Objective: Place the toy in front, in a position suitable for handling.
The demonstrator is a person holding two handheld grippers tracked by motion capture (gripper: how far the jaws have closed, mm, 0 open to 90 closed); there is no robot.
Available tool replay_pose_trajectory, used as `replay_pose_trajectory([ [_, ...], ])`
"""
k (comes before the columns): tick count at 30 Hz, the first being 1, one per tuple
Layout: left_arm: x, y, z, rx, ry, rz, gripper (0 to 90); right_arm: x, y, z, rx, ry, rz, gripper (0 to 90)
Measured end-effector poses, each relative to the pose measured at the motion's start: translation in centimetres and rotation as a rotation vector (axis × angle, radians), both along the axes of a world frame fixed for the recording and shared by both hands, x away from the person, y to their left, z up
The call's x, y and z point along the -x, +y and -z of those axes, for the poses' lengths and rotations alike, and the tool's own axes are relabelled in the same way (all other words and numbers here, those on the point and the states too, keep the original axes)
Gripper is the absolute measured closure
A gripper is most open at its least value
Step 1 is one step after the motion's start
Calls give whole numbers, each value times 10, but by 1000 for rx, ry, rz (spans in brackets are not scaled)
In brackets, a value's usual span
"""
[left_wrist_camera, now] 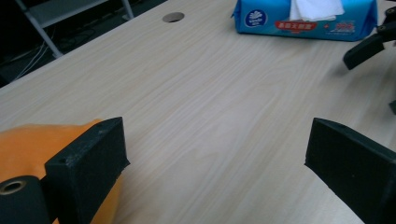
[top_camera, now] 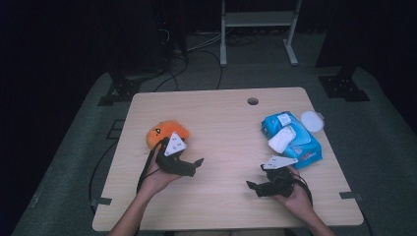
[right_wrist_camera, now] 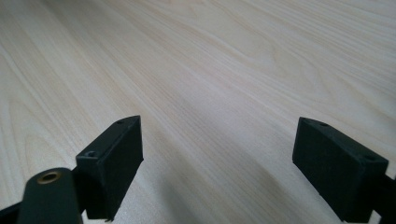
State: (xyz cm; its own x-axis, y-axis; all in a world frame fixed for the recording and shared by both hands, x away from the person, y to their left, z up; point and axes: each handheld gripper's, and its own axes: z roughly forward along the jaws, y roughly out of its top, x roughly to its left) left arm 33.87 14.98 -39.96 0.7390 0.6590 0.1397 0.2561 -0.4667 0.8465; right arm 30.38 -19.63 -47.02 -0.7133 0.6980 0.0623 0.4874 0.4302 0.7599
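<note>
An orange soft toy with a black face mark lies at the table's left; in the left gripper view the orange toy sits just behind the left jaw. My left gripper rests beside it, pointing right, open with nothing between its jaws. A blue wet-wipe pack lies at the right with a white wipe sticking out of its top. My right gripper is held low in front of the pack, pointing left, open over bare wood.
A white round lid lies by the pack's far right corner. The light wooden table has a cable hole near its far edge. A metal frame and cables stand on the floor behind.
</note>
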Motion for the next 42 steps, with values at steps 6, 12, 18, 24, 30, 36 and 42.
replay_pose_trajectory([
  [6,-11,17,-7,-3,-41,-35,50,1,1,-1,6,-8,-3,151],
  [12,-32,39,-17,3,-56,-91,50,0,2,0,15,-2,-10,151],
  [18,-53,57,-17,38,-60,-129,50,1,3,0,20,-6,-9,151],
  [24,-70,69,-11,28,-4,-154,50,1,3,1,20,-4,-10,151],
  [30,-83,87,2,79,77,-222,51,1,4,2,26,-2,-20,152],
  [36,-89,95,20,101,147,-253,51,1,5,3,27,3,-23,152],
  [42,-87,92,28,95,156,-255,37,2,5,2,26,1,-23,152],
])
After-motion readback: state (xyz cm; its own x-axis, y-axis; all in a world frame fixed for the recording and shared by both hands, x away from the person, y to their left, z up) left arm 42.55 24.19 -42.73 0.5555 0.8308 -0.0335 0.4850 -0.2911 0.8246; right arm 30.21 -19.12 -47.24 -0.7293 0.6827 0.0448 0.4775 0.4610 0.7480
